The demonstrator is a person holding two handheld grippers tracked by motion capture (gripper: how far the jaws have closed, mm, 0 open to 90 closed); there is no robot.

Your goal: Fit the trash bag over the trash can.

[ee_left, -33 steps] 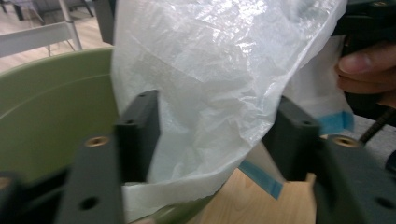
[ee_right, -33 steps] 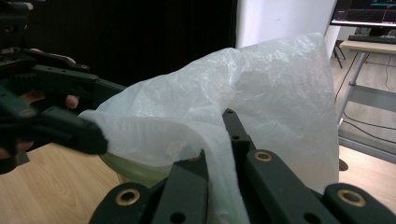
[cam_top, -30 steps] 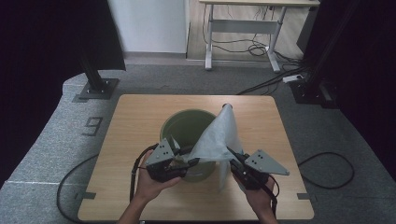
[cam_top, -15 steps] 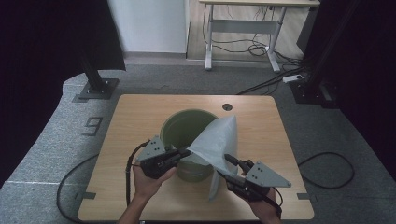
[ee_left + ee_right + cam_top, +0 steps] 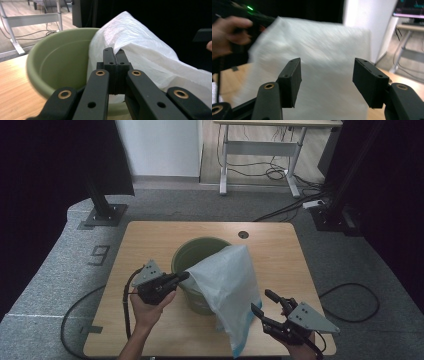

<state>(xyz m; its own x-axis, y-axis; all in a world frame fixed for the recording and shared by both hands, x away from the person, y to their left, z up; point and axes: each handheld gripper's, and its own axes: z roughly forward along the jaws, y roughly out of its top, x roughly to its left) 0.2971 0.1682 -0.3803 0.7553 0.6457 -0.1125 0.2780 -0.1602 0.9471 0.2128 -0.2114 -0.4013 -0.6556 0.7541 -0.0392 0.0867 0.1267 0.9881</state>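
Item one, the bag [image 5: 227,287]: white, thin and crinkled, it is hanging over the near right rim of the bucket [image 5: 192,254] and draping down past the front edge of the table [image 5: 150,237].

Item two, the bucket: green, round, standing upright at the middle of the table. Your left gripper view is showing its bare inside wall [image 5: 62,62], which the high view only hints at.

Item three, your left hand-held gripper [image 5: 182,276]: you are pinching an edge of the bag just beside the bucket's rim. The left gripper view is showing the jaws pressed flat together with the bag [image 5: 150,52] billowing out from between them.

Item four, your right hand-held gripper [image 5: 265,304]: you are holding it just right of the bag's hanging end, above the table's near right corner. Its jaws have just been opening; your right gripper view is showing them standing apart, with the blurred bag [image 5: 324,50] beyond them and nothing between the pads.
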